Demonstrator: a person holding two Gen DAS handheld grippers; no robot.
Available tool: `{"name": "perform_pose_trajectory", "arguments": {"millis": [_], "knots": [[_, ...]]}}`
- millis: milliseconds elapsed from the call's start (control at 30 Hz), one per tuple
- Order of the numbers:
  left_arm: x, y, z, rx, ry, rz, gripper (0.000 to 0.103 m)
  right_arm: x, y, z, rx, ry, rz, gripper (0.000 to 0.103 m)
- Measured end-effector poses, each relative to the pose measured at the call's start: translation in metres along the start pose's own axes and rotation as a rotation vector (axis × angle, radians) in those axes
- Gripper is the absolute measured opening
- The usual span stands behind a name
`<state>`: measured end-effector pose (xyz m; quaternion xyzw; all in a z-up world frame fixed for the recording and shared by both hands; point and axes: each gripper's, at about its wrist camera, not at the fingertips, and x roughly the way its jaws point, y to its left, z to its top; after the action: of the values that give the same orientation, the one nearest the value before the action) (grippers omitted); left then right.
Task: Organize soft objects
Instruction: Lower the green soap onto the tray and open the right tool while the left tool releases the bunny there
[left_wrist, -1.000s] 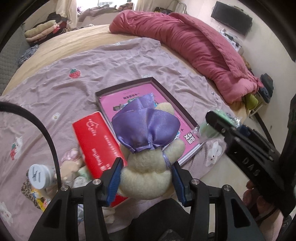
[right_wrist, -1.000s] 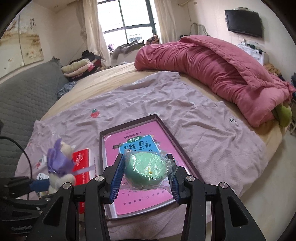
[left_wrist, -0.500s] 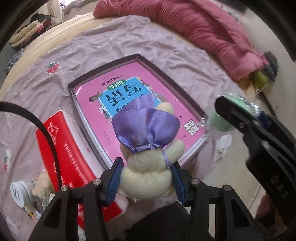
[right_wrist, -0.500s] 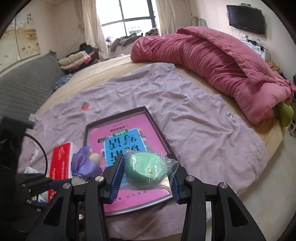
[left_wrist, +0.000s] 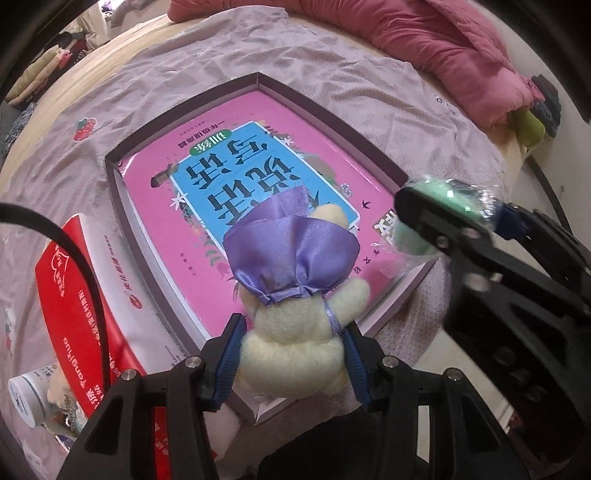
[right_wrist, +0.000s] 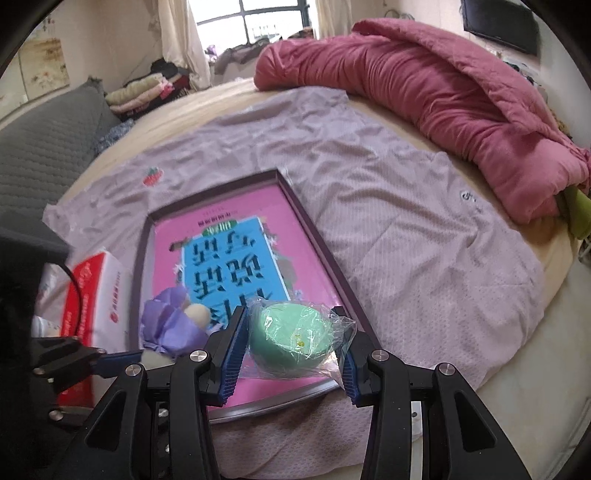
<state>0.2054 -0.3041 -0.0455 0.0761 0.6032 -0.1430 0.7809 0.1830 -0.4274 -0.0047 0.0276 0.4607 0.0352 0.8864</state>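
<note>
Above the near end of a shallow purple box (left_wrist: 332, 122) holding a pink and blue book (left_wrist: 258, 177), 2 grippers each carry a soft item. The left gripper (left_wrist: 291, 350) has its jaws closed on a cream plush bear (left_wrist: 295, 332) in a purple satin cape. The right gripper (right_wrist: 291, 354) squeezes a green sponge (right_wrist: 291, 338) wrapped in clear plastic. The box lies on a lilac sheet (right_wrist: 424, 229) spread over the bed, with a red tissue pack (left_wrist: 70, 295) just left of it. A pink quilt (right_wrist: 443, 96) is heaped at the far side.
</note>
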Motion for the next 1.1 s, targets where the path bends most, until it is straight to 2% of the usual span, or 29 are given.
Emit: {"name": "perform_pose_trajectory", "arguments": {"millis": [533, 767, 933, 1100], "knots": [[0.011, 0.002, 0.000, 0.002, 0.018, 0.012, 0.051, 0.043, -0.004, -0.003, 0.001, 0.108, -0.005, 0.047], [0.015, -0.001, 0.001, 0.015, 0.023, 0.032, 0.052, 0.043, -0.004, -0.005, 0.015, 0.096, 0.007, 0.049], [0.019, -0.003, 0.003, 0.029, 0.032, 0.043, 0.052, 0.033, -0.008, -0.003, 0.022, 0.062, 0.003, 0.058], [0.023, -0.004, 0.004, 0.035, 0.041, 0.053, 0.052, 0.015, -0.021, -0.001, 0.062, 0.029, -0.012, 0.060]]}}
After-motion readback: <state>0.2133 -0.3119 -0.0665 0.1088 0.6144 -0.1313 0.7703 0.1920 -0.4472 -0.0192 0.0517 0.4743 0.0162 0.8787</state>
